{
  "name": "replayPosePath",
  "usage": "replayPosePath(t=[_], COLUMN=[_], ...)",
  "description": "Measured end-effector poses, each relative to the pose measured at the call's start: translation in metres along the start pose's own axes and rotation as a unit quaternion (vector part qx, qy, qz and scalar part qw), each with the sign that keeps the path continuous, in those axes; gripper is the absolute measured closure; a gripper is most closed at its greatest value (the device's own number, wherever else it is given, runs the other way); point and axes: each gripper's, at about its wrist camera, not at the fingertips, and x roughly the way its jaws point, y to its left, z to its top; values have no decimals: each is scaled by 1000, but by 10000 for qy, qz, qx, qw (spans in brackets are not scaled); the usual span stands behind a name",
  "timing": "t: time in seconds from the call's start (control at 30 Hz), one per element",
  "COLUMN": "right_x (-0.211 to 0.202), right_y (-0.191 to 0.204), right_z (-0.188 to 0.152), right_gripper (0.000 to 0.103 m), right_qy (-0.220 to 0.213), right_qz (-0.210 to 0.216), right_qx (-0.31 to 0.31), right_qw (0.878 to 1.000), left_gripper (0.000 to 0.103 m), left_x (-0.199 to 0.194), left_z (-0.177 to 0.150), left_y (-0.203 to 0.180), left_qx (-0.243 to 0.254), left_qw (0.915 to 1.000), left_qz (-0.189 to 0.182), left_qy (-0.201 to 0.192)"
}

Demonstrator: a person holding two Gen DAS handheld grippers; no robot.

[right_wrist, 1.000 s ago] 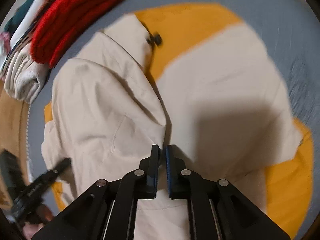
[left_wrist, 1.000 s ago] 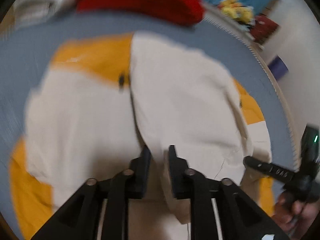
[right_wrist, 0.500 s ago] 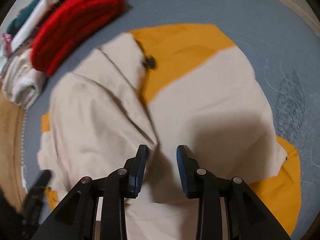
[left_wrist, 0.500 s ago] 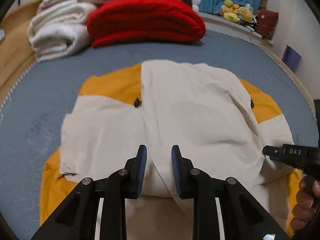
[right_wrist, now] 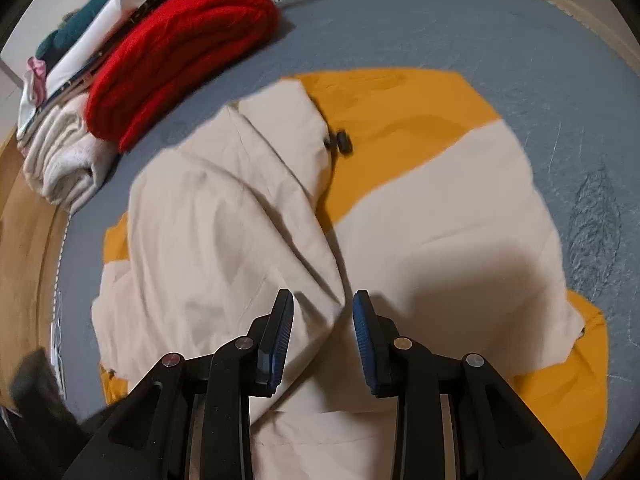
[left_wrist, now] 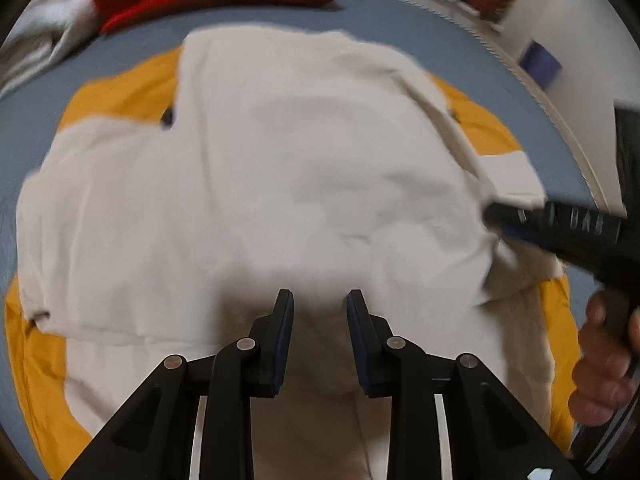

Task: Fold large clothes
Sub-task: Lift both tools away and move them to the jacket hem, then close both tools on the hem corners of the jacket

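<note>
At the left of the frame your left tongs (left_wrist: 316, 300) gape, gripping nothing, over the cream-and-yellow jacket (left_wrist: 280, 184) spread mid-frame on the bed (right_wrist: 460, 24). One panel is folded across; further folds remain. At right, your right tongs (right_wrist: 323, 304) also stand parted and empty.

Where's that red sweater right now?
The red sweater lies folded at the upper left of the right wrist view, on the grey bed, beside a white towel, beyond the jacket.

Both tools, left (left_wrist: 316, 308) and right (right_wrist: 323, 310), from nearly closed to parted; cream jacket (left_wrist: 280, 184) released.
</note>
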Motion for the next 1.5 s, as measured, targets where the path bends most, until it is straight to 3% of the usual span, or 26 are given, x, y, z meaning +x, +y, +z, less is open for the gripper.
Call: replayPosePath(t=[0.07,0.2,0.4,0.57,0.73,0.83,0.97,1.17,1.2,1.23,1.33,1.37,1.43,1.5], right_x=[10,8,-58,-129,-196,-240,-290,-348,-352,-352,-345,-342,-329,-319], right_y=[-7,-11,21,50,67,60,38,-25,-42,-55,-96,-106,-131,-149], right_z=[-5,-7,-4,-22,-56,-83,-123,-198,-213,-223,-255,-263,-273,-274], right_gripper=[70,70,70,70,70,70,70,70,70,70,75,79,81,81], right_qy=[274,309,-958,-2059,-2641,-2862,-2895,-2911,-2839,-2751,-2523,-2481,-2197,-1944], right_qz=[-417,-452,-244,65,-43,-35,76,-275,-333,-389,-623,-720,-1003,-854], right_qx=[1,110,-411,-1140,-1803,-1624,-1432,-1331,-1226,-1154,-896,-845,-605,-255], right_qw=[9988,9984,9943,9719,9475,9443,9464,9470,9504,9537,9615,9623,9685,9769], left_gripper=[78,81,80,80,80,80,80,81,85,94,97,97,97,97], left_x=[8,-29,-94,-139,-189,-226,-264,-284,-283,-282,-270,-258,-249,-242], left_z=[-4,1,-4,-25,-52,-72,-115,-192,-203,-213,-241,-245,-247,-245], left_y=[8,-1,1,24,36,43,52,68,75,82,109,122,140,158], left_qx=[-244,-234,26,-17,-17,-55,49,324,286,213,-112,-377,-740,-1094], left_qw=[9994,9995,9958,9905,9861,9815,9811,9852,9854,9853,9863,9899,9908,9886], left_qz=[-97,-166,-10,31,-7,-58,-163,-53,-62,-103,-134,-11,-215,-233], left_qy=[235,-93,-916,-1375,-1663,-1914,-1926,-1684,-1675,-1689,-1639,-1363,-1114,-1011])
